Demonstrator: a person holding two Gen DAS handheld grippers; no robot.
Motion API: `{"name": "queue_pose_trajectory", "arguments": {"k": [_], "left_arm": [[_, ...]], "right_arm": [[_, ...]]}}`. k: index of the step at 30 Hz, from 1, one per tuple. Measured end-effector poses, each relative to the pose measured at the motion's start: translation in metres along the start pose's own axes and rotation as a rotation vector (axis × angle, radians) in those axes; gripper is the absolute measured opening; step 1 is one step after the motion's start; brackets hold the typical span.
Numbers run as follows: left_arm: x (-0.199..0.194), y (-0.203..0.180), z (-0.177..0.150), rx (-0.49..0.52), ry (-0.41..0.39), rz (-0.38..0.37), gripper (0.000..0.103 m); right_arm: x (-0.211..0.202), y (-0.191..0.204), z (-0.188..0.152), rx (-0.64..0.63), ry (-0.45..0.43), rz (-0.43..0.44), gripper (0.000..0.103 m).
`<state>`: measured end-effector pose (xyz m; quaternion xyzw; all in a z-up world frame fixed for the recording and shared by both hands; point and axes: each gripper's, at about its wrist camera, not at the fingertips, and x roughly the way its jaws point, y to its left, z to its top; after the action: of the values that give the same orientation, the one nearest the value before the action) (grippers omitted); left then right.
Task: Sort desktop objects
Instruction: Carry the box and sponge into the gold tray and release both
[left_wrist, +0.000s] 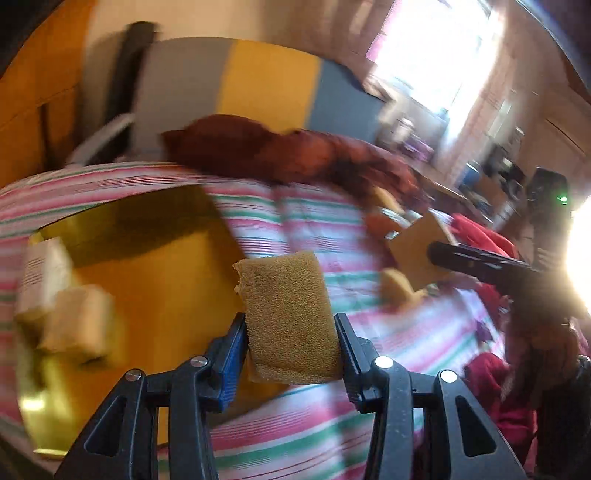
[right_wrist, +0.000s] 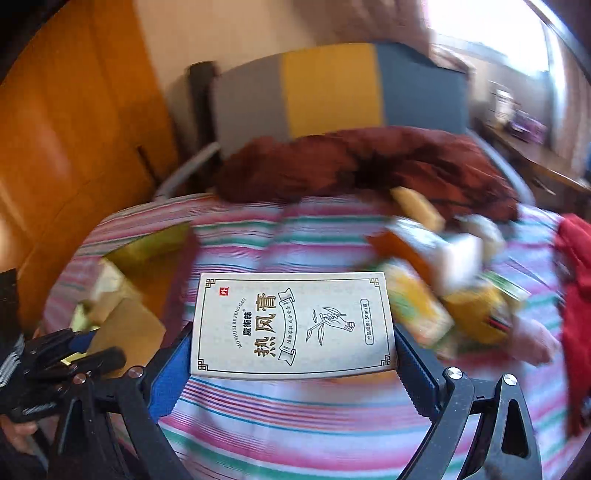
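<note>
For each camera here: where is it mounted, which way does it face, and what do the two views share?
Left wrist: on the left tool, angled down at the striped cloth and yellow tray; it holds a sponge; right tool's finger at right.
Right wrist: on the right tool, holding a printed box; left tool at lower left.
Shared: cloth, tray, maroon garment.

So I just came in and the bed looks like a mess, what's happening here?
A person is sorting small items on a striped bedcover with a handheld gripper in each hand. The left gripper is shut on a tan sponge, held up beside a gold tray with a few boxes in it. The right gripper clamps a white printed box. A pile of unsorted items lies to the right.
</note>
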<state>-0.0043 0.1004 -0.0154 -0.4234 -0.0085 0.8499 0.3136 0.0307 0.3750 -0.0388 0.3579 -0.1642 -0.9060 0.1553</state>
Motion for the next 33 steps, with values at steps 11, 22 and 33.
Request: {"name": "queue_pose_trajectory", "arguments": {"k": [11,22,33], "left_arm": [[-0.034,0.102,-0.027,-0.148,-0.04,0.281,0.047],[-0.041,0.144,-0.049,-0.228,-0.027,0.443,0.067],[-0.057,0.132,-0.05,-0.292,-0.088,0.326,0.067]], "right_arm": [[0.077,0.146,0.042,-0.181,0.092,0.17,0.098],[0.142,0.209,0.078,-0.035,0.14,0.277,0.103],[0.125,0.175,0.027,-0.055,0.197,0.243,0.103]]}}
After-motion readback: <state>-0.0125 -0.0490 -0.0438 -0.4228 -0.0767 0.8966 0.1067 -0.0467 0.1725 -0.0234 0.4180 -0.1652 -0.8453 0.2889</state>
